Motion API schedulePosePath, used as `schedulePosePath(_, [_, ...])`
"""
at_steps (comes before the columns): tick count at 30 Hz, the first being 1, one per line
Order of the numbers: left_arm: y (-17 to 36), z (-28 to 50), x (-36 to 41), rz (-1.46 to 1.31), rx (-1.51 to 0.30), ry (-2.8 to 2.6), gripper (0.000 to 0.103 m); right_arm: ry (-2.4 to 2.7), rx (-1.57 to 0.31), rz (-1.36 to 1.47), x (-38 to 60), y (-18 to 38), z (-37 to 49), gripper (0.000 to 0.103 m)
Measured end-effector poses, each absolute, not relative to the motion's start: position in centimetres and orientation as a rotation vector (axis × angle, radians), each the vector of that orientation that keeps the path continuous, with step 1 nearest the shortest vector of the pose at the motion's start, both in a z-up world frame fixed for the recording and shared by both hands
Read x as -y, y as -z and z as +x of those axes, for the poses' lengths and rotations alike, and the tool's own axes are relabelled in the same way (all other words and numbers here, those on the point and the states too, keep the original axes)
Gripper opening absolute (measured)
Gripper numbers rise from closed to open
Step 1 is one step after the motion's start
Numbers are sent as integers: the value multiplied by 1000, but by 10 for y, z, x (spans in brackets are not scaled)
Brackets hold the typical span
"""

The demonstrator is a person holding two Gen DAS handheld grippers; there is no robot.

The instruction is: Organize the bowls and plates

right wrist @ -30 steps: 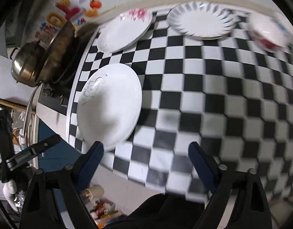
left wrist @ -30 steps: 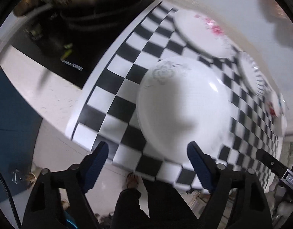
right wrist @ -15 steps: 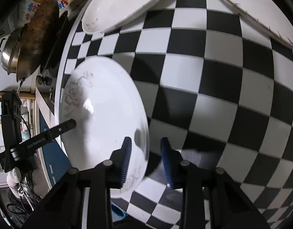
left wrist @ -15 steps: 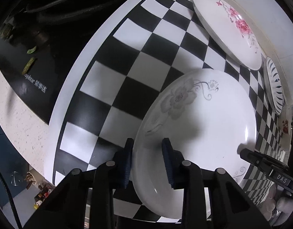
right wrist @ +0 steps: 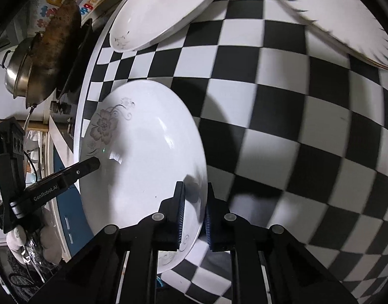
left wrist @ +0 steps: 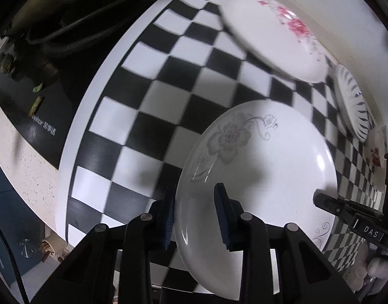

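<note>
- Far left, at nine o'clock in the right wrist view, the steel pot [right wrist: 15,76] and dark pan [right wrist: 54,48] sit off the checkered counter [right wrist: 295,152].
- Left tongs [left wrist: 194,217] are clenched on the near-left rim of the grey-flower plate [left wrist: 264,177]; it looks to be coming up off the counter, tilted.
- Right tongs [right wrist: 195,212] are clamped on the plate's opposite rim, at about five o'clock of the plate.
- Up at twelve o'clock the pink-flower plate [left wrist: 272,33] waits by the wall.
- At two o'clock the striped-rim plate [left wrist: 353,106] lies untouched, with a red-flower dish [left wrist: 376,149] beyond.
- My read: early days. One plate in hand, nothing stacked yet.
</note>
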State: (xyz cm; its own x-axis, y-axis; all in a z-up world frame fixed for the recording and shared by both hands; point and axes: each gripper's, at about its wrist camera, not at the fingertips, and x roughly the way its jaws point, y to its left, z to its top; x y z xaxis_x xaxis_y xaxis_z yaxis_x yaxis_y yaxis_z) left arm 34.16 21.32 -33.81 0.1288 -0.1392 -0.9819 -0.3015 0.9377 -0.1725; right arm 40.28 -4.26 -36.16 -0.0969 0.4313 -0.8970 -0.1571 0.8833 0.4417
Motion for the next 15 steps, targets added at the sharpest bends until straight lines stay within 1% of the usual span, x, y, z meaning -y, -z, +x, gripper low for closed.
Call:
schedulePosePath(9, [312,352,-138,-271,-1401,22,27,-409,-1511,282,118,321,382,16])
schedulePosePath(15, [313,363,-82,-210,-1406,123,27,-319,-1460,335,183,302,365,16])
